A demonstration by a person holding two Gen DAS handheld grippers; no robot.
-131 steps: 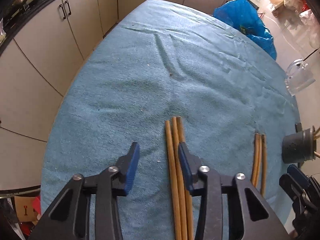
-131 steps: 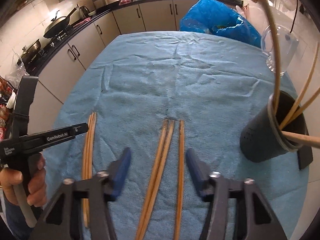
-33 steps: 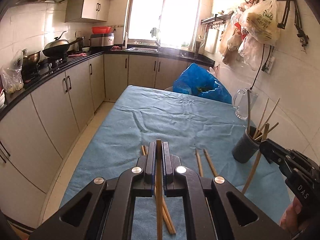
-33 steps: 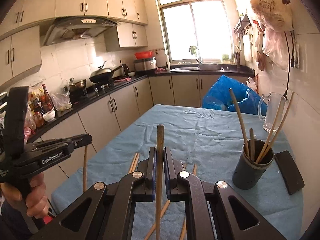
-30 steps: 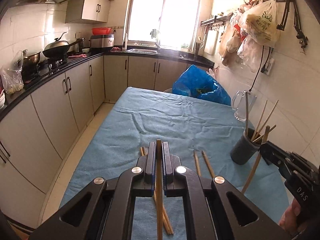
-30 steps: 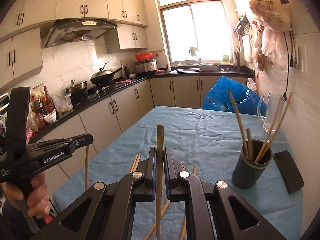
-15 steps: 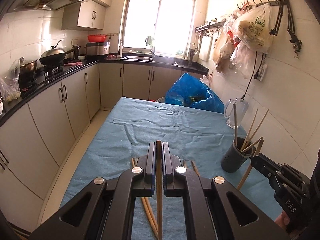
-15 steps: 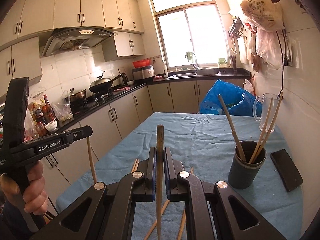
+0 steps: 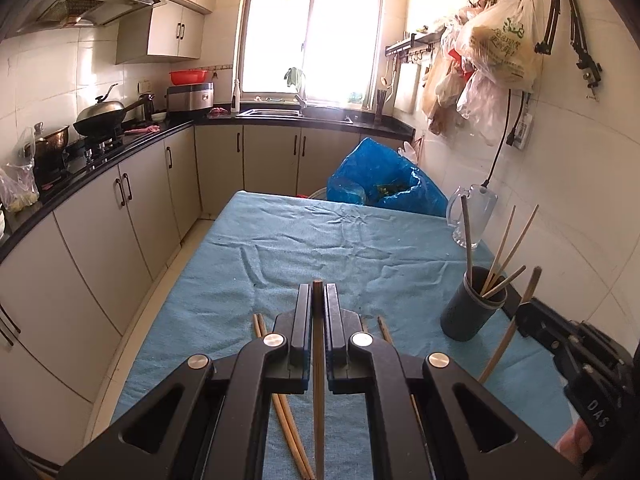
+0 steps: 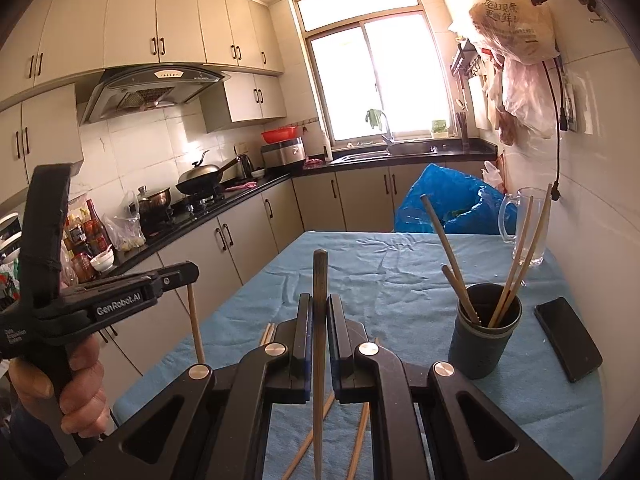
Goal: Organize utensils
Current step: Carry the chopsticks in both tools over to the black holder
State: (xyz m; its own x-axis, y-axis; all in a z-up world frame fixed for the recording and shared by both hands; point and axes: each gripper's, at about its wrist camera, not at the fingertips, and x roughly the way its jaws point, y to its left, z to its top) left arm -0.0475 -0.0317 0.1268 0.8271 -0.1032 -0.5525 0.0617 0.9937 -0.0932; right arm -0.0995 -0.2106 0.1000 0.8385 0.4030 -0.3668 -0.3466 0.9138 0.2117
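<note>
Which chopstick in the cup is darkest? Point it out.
The grey one, standing nearly upright at the left of the cup in the left view; the others are pale wood and lean right.

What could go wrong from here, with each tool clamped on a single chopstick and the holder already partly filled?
The dark holder already has several chopsticks leaning across its mouth, so an incoming one may catch on them and tip it.

The right tool and left tool each pinch one chopstick at a single narrow point; it could swivel.

The phone lies right beside the holder and could get knocked.
</note>
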